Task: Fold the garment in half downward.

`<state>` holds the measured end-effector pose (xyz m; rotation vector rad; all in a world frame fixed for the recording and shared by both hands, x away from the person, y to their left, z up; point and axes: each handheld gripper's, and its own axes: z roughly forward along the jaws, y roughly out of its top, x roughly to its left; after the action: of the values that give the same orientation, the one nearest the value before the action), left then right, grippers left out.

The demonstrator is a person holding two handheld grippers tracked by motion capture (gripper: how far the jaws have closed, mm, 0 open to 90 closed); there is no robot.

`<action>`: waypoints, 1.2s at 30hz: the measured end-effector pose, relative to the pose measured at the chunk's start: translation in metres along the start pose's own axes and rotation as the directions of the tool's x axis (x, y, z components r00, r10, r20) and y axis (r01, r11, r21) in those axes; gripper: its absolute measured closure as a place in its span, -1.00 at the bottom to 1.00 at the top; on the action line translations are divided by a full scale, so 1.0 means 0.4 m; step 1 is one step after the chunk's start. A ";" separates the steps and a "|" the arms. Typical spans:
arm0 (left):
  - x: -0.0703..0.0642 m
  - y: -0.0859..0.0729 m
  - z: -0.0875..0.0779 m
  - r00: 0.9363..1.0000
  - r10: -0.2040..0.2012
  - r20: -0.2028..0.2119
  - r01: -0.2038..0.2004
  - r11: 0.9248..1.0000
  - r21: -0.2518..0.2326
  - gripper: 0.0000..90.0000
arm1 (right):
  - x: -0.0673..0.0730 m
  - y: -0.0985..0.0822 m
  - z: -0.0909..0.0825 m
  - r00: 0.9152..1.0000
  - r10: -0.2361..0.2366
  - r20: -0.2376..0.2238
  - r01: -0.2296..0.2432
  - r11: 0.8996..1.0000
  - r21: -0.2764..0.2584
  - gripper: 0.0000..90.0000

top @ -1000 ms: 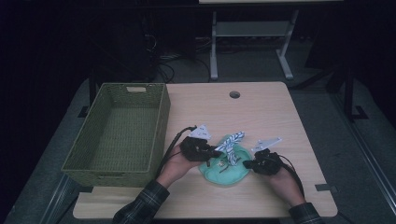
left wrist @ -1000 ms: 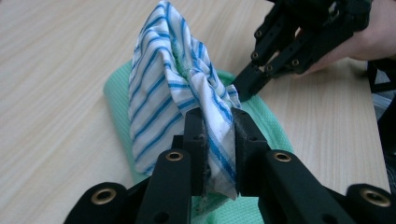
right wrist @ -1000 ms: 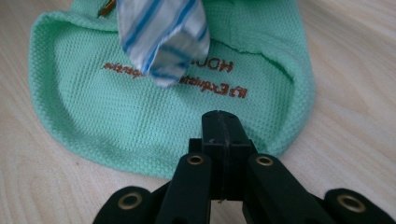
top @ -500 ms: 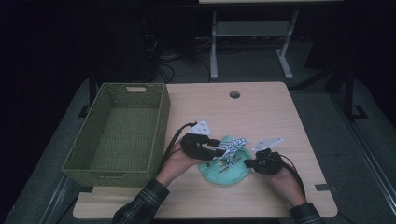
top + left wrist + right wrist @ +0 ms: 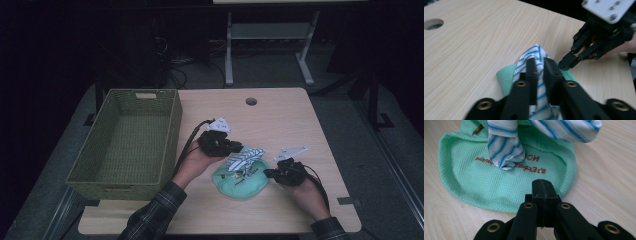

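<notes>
A white cloth with blue stripes (image 5: 245,159) hangs over a mint-green knitted cloth (image 5: 240,184) that lies flat on the table. My left gripper (image 5: 237,150) has just closed its jaws on the striped cloth (image 5: 534,53) and holds it up off the green cloth (image 5: 504,77). In its own view, the left gripper (image 5: 539,68) has striped fabric between the pads. My right gripper (image 5: 268,174) is shut with nothing between its jaws. In its own view, the right gripper (image 5: 541,186) has its tip over the near edge of the green cloth (image 5: 486,185), below the dangling striped cloth (image 5: 506,152).
An empty green woven basket (image 5: 172,131) stands at the table's left side. The wooden table (image 5: 285,120) has a round cable hole (image 5: 251,101) near its far edge. A metal stand (image 5: 270,35) is on the floor behind the table.
My left gripper has risen a little and drawn towards the basket, with the striped cloth in it, so the cloth now hangs higher over the green one. The right gripper has stayed put.
</notes>
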<state>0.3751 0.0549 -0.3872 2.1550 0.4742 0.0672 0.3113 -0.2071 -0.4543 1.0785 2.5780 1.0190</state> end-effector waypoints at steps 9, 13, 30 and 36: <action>0.004 -0.011 0.060 0.999 -0.025 0.036 0.024 0.999 0.027 0.99 | -0.029 -0.007 -0.018 0.999 0.032 0.024 -0.031 0.999 -0.023 1.00; -0.006 -0.021 0.079 0.998 -0.028 0.058 0.025 0.999 0.045 0.99 | -0.039 -0.011 -0.022 0.999 0.042 0.031 -0.041 0.999 -0.031 1.00; -0.064 -0.062 0.128 0.994 -0.001 0.110 -0.013 0.992 0.127 0.99 | -0.061 -0.016 -0.035 0.997 0.060 0.055 -0.057 0.997 -0.054 1.00; -0.084 -0.078 0.154 0.993 0.006 0.118 -0.026 0.985 0.169 0.99 | -0.062 -0.016 -0.038 0.996 0.070 0.052 -0.067 0.996 -0.059 1.00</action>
<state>0.3478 0.0113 -0.4445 2.3148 0.4067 -0.0940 0.3198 -0.2352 -0.4494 1.1705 2.4703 1.0565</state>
